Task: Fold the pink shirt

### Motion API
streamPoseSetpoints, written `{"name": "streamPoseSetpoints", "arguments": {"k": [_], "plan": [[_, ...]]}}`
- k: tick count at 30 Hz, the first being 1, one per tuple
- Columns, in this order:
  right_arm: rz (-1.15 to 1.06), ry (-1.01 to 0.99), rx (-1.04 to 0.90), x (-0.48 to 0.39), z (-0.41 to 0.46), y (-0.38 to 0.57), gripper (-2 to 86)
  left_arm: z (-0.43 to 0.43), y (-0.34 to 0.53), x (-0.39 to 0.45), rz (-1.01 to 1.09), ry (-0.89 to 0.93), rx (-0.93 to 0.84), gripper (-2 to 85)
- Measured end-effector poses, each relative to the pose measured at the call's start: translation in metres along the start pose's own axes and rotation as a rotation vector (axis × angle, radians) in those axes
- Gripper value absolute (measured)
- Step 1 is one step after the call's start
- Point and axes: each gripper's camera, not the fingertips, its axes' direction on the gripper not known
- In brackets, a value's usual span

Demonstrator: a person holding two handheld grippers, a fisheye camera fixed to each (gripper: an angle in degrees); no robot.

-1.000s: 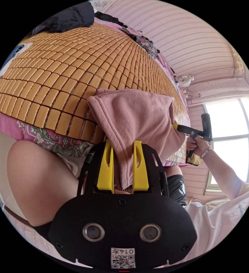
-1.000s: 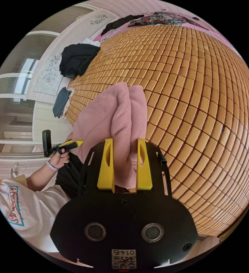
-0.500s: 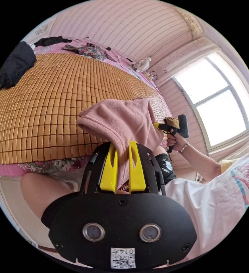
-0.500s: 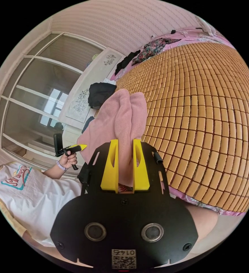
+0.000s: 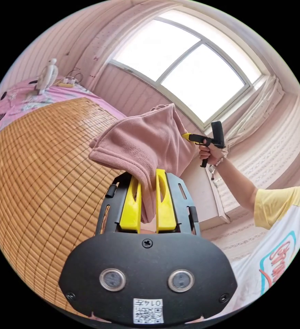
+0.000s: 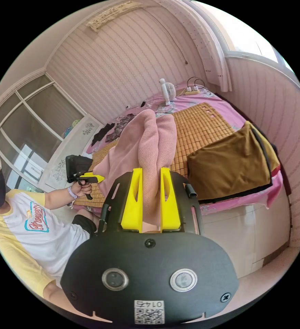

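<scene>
Left claw: your black claw with yellow jaws [image 5: 147, 202] is clamped on a fold of pink fleece shirt [image 5: 146, 144], both jaws pressing the cloth.
Right claw: your other black and yellow claw [image 6: 151, 202] pinches a bunched edge of the same shirt between both jaws.
Right hand: your fist [image 5: 210, 154] grips the handle, forearm stretched out.
Left hand: your fist [image 6: 81, 188] holds its handle, arm bent.

The bunched pink fleece shirt [image 5: 146, 144] hides the far yellow-jawed gripper's [image 5: 188, 137] tips at 3 o'clock. In the right gripper view, small dark clothes [image 6: 105, 129] at 10 o'clock are too small to identify.
</scene>
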Motion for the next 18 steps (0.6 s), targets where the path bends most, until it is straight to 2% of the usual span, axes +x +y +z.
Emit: {"name": "streamPoseSetpoints", "arguments": {"k": [2,4,7,10,15,18], "plan": [[0.073,0.108,0.014,0.027,-0.043,-0.022,9.3,0.048,-0.039,0.002,-0.023,-0.037,0.014,6.9],[0.203,0.304,0.109,0.065,-0.075,-0.033,11.1,0.090,-0.063,-0.010,-0.081,-0.036,0.011,7.4],[0.398,0.386,0.145,0.107,-0.066,-0.009,13.3,0.136,-0.064,-0.045,-0.116,-0.059,-0.087,7.2],[0.452,0.376,0.183,0.109,-0.043,0.040,14.9,0.139,-0.021,-0.086,-0.108,-0.114,-0.135,6.4],[0.519,0.400,0.436,0.069,-0.042,0.147,16.0,0.108,0.090,-0.151,-0.299,-0.173,-0.168,5.3],[0.567,0.414,0.491,0.058,-0.041,0.180,16.6,0.106,0.131,-0.156,-0.349,-0.185,-0.197,5.5]]}}
